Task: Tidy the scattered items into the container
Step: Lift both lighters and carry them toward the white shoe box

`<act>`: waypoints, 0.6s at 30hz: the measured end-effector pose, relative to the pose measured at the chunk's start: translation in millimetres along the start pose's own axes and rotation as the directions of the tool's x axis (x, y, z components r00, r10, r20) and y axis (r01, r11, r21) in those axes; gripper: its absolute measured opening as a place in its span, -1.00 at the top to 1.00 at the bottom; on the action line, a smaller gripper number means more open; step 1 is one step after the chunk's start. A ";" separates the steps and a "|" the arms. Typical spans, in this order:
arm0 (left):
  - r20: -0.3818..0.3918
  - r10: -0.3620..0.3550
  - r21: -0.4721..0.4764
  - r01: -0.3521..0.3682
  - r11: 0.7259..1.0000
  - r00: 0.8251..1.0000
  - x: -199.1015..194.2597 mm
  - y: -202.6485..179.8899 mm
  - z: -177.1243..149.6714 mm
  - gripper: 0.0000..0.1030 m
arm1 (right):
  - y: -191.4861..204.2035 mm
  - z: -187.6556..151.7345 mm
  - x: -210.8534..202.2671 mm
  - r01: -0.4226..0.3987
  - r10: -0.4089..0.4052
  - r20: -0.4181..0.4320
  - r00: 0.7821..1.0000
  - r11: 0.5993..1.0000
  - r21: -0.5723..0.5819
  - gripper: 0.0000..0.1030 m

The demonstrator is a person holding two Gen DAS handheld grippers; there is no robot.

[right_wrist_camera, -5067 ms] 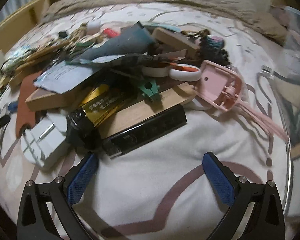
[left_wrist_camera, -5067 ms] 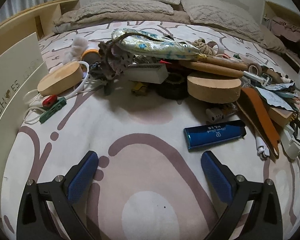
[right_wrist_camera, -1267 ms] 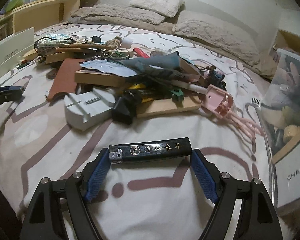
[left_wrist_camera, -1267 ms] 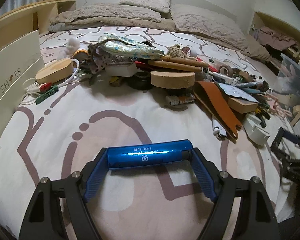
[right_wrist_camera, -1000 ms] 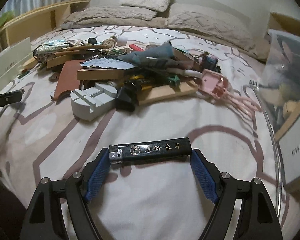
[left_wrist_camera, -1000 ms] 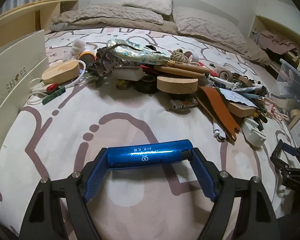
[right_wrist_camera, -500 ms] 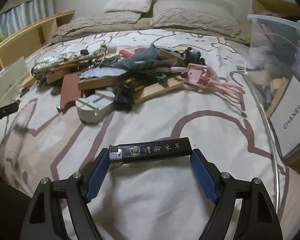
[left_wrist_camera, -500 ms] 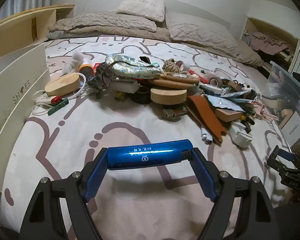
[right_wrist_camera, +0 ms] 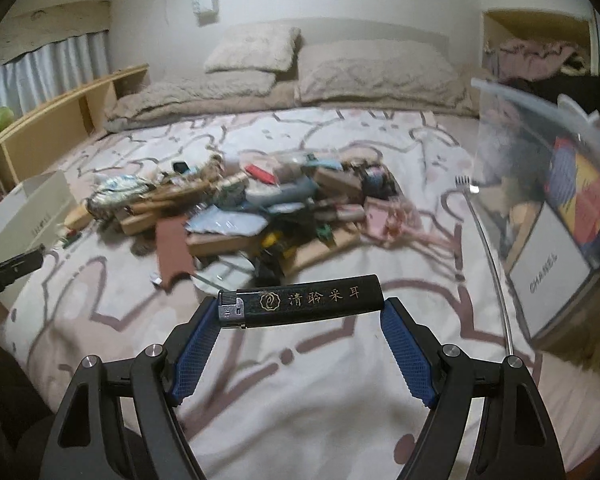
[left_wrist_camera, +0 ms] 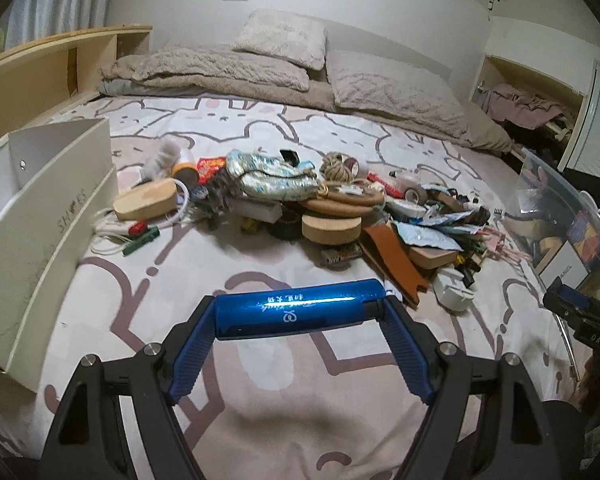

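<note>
My left gripper is shut on a blue lighter, held crosswise above the bed. My right gripper is shut on a black lighter with gold characters, also held above the bed. A pile of scattered items lies in the middle of the bed; it also shows in the right wrist view. A clear plastic container with several things inside stands at the right; it shows at the right edge of the left wrist view. The right gripper appears at the far right of the left wrist view.
A white cardboard box stands at the bed's left edge. Pillows and a blanket lie at the head. Wooden shelving runs along the left wall. A CHANEL box sits in the clear container.
Both grippers took hold of a lighter each and have lifted and drawn back from the pile. The right view has turned further toward the clear container.
</note>
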State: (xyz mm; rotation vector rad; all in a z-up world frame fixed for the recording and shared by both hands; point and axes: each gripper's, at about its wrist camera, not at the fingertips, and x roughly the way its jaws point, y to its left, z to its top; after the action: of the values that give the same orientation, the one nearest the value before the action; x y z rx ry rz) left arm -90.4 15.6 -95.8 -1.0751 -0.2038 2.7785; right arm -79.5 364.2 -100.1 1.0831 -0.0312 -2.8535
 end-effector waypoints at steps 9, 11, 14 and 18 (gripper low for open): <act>0.068 -0.002 -0.020 0.004 1.000 0.998 -34.1 12.0 10.3 -0.58 | 29.4 24.7 -22.7 -0.042 0.045 0.072 0.996 0.998 -0.047 -0.59; 0.086 0.000 -0.029 0.003 1.000 0.996 -41.5 16.7 13.0 -0.58 | 36.6 30.9 -26.5 -0.052 0.056 0.087 0.995 0.997 -0.050 -0.59; 0.104 0.009 -0.036 -0.005 0.999 0.995 -50.7 23.6 17.6 -0.58 | 48.5 39.8 -31.4 -0.076 0.081 0.112 0.990 0.996 -0.047 -0.59; 0.128 0.028 -0.045 -0.022 0.999 0.991 -62.9 32.8 22.7 -0.58 | 65.6 50.0 -35.0 -0.107 0.115 0.132 0.985 0.992 -0.063 -0.59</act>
State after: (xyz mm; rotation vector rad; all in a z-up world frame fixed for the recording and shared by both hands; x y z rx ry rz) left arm -62.9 -30.2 -43.9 -0.9142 -0.2691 2.8810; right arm -81.6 301.4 -36.2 0.8476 -0.0207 -2.8048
